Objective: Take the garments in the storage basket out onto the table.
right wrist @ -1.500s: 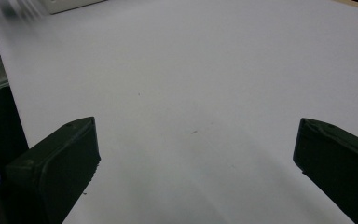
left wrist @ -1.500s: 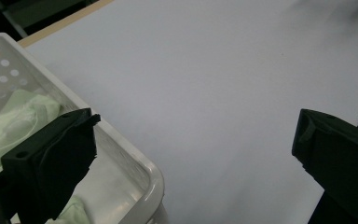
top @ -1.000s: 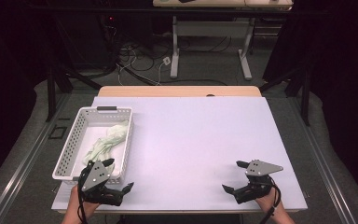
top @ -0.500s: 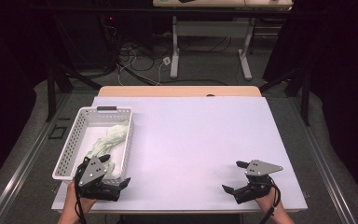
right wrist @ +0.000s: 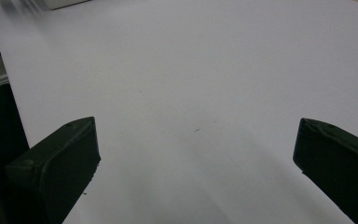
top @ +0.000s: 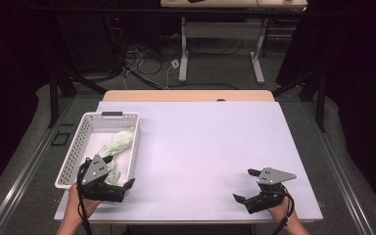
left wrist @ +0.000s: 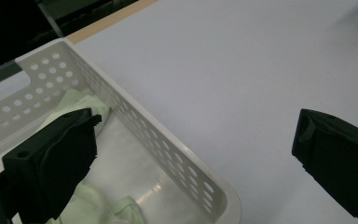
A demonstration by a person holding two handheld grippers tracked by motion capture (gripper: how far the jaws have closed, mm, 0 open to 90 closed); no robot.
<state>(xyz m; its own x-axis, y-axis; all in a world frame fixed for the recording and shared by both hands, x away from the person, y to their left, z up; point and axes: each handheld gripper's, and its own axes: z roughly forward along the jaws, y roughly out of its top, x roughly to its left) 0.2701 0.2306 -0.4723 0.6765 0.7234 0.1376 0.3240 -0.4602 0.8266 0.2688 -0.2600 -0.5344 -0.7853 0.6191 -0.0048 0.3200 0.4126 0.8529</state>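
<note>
At the near left corner of the table (top: pixel 200 147), the left gripper (top: pixel 111 185) has shifted toward the basket (top: pixel 78 142) since half a second ago and now sits at its near right corner, jaws wide apart and straddling the rim in the left gripper view. The pale green cloth (top: pixel 120 142) lies crumpled inside the basket, one jaw above it, not yet touched. This suggests a reach into the basket is starting. At the near right, the right gripper (top: pixel 247 191) has not moved; its jaws are spread, holding nothing, over bare white surface. Farther back, the wooden table edge (top: pixel 186 96) is unchanged.
</note>
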